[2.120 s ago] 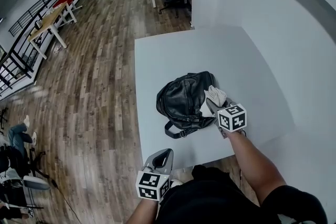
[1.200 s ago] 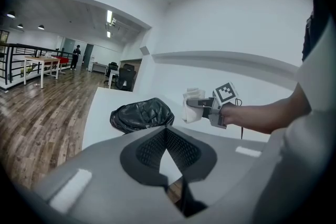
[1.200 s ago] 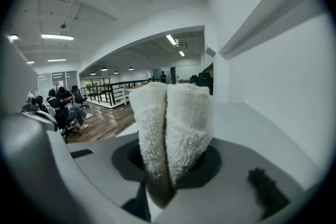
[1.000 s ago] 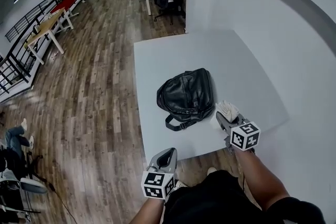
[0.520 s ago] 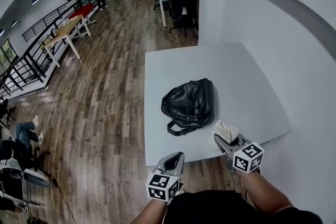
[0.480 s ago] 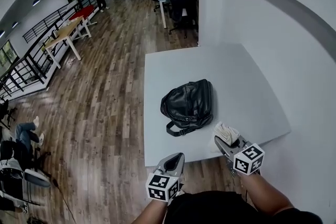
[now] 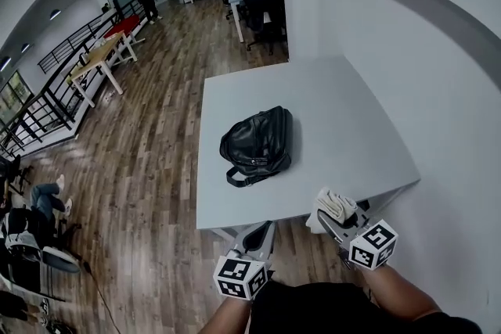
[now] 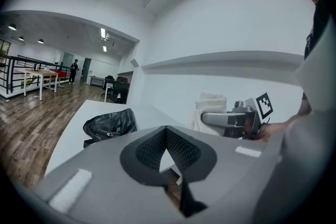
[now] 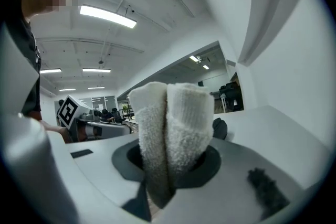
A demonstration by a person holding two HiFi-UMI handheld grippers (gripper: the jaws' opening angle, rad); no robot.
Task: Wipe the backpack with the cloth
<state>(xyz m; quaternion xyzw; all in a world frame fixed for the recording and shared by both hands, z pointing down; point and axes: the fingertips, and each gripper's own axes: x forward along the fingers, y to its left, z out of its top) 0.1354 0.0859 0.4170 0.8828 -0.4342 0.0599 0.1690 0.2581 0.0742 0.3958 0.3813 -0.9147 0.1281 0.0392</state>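
White tabletop (image 7: 337, 113) set against a plain wall (image 7: 407, 51), with wood floor (image 7: 141, 168) and open office beyond: that is the setting. On the table, left of its middle and nearer its left edge than the wall, lies the backpack (image 7: 257, 143), black and glossy like leather. It lies flat and slumped. Its long axis runs on a diagonal from the table's near-left toward its far-right. The end with the strap loop (image 7: 239, 177) faces the table's near edge.

It looks soft and lightly filled, so I judge it will dent under pressure. The smooth skin may also slide on the table when rubbed. Steadying it by the strap loop, or pressing on the body beside the wiped patch, seems the safest hold.

The cloth (image 7: 333, 206) is off the table, just past its near edge toward the right. It is a thick white terry fold, light and limp. The right gripper (image 7: 329, 217) has its jaws clenched on the cloth's lower part, and two rolled lobes stand up above them in the right gripper view (image 9: 173, 128).

The left gripper (image 7: 264, 229) also hangs off the table's near edge, further left and close to the person's body. Its jaws are pressed together with nothing between them, and the backpack (image 8: 109, 124) shows well beyond them.
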